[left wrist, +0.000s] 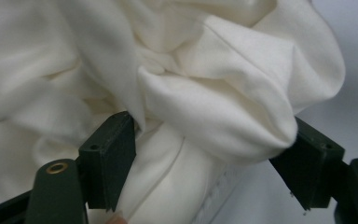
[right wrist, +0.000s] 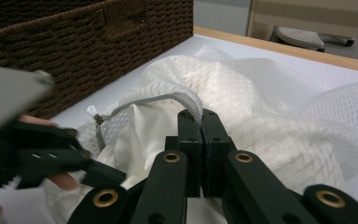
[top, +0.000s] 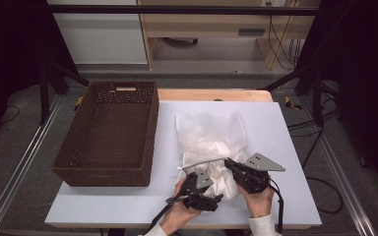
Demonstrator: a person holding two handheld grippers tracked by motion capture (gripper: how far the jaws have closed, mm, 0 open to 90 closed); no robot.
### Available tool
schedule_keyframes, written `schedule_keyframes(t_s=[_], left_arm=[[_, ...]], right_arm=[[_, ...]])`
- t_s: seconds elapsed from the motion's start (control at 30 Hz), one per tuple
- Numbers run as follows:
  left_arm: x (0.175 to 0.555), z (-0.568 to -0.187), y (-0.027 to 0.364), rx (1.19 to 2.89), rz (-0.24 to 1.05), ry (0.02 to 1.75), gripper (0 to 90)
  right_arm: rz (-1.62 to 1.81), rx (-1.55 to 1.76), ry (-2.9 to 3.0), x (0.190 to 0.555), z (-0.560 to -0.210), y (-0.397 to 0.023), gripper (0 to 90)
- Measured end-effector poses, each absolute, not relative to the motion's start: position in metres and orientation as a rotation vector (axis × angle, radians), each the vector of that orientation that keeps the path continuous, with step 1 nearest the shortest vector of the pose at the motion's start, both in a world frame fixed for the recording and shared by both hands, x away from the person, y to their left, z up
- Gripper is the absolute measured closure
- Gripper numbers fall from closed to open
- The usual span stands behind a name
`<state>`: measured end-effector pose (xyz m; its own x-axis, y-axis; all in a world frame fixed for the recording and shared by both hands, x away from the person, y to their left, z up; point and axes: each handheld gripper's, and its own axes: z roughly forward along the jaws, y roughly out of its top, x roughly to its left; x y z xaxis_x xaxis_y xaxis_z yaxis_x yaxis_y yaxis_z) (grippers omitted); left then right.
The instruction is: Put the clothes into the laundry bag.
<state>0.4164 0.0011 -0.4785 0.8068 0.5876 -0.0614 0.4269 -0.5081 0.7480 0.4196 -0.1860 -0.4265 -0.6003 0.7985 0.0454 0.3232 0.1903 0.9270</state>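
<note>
A white mesh bag (top: 209,129) lies on the white table top, its grey zip edge (right wrist: 149,100) lifted at the near end. My right gripper (top: 228,162) is shut on that edge, with the jaws pressed together (right wrist: 201,117) on the grey band. A soft white cloth (top: 222,178) bulges out of the bag's mouth. My left gripper (top: 210,186) stands open at the cloth, with its jaws set wide either side of a thick fold (left wrist: 214,93). The bunched fold touches both pads (left wrist: 114,154).
A dark brown woven basket (top: 103,174) stands on the left of the table, close beside the bag (right wrist: 270,93). Its wall (right wrist: 74,46) rises just past the cloth (right wrist: 140,135). Bare white table (top: 280,142) lies right of the bag. A wooden strip (top: 211,94) runs along the far edge.
</note>
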Motion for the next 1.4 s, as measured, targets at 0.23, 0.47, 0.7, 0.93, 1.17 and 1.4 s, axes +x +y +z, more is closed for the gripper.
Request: schedule_keyframes(t_s=[0.23, 0.47, 0.7, 0.93, 1.17, 1.4], left_arm=[[0.421, -0.469, 0.0, 2.179, 0.275, 0.746, 68.7], [0.429, -0.452, -0.003, 2.127, 0.328, 0.733, 81.5], [0.448, -0.465, -0.011, 2.132, 0.452, 0.763, 81.3], [0.459, -0.477, -0.008, 2.089, 0.469, 0.78, 75.9], [0.425, -0.461, 0.018, 2.112, 0.374, 0.723, 40.1], [0.419, -0.475, 0.039, 2.169, 0.34, 0.777, 39.8]], right_arm=[[1.397, 1.053, 2.03, 0.421, -0.428, -0.185, 89.1], [1.431, 1.055, 2.014, 0.419, -0.425, -0.189, 89.1], [1.44, 1.05, 2.014, 0.416, -0.421, -0.191, 89.2], [1.403, 1.076, 2.023, 0.419, -0.427, -0.192, 89.1], [1.399, 1.074, 2.014, 0.419, -0.427, -0.193, 88.9], [1.393, 1.076, 2.017, 0.42, -0.427, -0.191, 88.9]])
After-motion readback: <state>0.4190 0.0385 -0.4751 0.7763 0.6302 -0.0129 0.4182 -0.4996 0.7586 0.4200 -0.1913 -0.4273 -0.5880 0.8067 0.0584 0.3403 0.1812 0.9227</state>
